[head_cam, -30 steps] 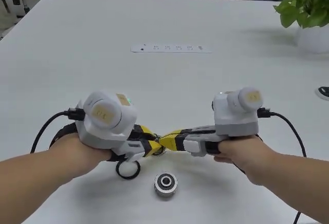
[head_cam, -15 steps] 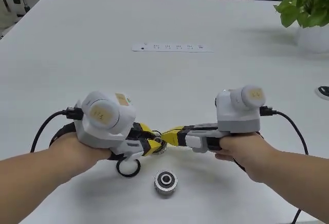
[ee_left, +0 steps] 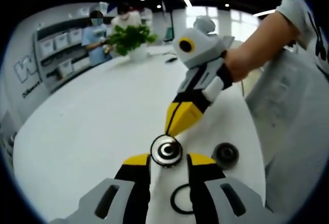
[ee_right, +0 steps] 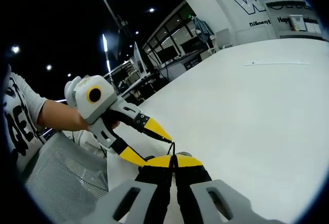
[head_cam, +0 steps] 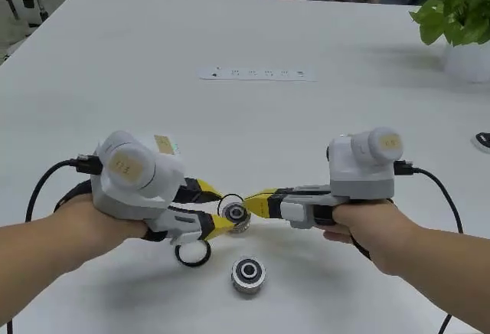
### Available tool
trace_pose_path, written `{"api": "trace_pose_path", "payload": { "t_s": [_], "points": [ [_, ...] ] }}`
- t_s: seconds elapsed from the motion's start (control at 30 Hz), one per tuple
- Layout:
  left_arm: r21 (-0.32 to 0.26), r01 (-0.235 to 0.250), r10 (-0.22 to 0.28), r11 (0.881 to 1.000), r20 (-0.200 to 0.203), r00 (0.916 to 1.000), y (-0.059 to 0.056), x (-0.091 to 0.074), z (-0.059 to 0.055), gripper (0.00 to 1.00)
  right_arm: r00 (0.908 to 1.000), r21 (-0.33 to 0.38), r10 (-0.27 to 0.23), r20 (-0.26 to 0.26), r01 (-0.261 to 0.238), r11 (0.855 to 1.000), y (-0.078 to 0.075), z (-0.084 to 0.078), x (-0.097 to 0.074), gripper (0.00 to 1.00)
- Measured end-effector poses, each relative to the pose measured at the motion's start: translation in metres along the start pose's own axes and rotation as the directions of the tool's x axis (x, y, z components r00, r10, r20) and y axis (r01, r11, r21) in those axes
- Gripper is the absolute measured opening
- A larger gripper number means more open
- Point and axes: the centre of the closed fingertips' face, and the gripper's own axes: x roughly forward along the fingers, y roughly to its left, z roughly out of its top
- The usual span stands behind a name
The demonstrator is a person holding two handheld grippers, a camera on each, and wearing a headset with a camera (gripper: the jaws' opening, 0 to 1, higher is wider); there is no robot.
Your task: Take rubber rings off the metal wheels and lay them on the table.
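My left gripper is shut on a small metal wheel, held just above the table. From the right, my right gripper meets the wheel, its yellow jaws closed on a thin black strand of the wheel's rubber ring. A loose black rubber ring lies on the white table under the left gripper. A second wheel with its black rubber on rests close to me.
A white power strip lies at the table's middle, far side. A potted plant stands at the back right, and a dark object sits at the right edge. Black cables trail from both grippers.
My left gripper has shifted left and turned, so the wheel now shows between its jaws. The right gripper has stayed nearly in place.
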Motion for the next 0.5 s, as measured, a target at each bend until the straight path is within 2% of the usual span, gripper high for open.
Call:
{"api": "trace_pose_path", "payload": {
  "t_s": [0.2, 0.5],
  "points": [
    [0.006, -0.002, 0.002, 1.000, 0.016, 0.9999, -0.001, -0.015, -0.001, 0.39, 0.9998, 0.010, 0.010, 0.019, -0.010, 1.000, 0.003, 0.005, -0.002, 0.00],
    [-0.010, 0.001, 0.000, 1.000, 0.069, 0.9976, -0.008, -0.037, 0.007, 0.45, 0.9986, 0.011, 0.043, 0.030, -0.043, 0.999, 0.016, 0.010, 0.002, 0.00]
  ]
}}
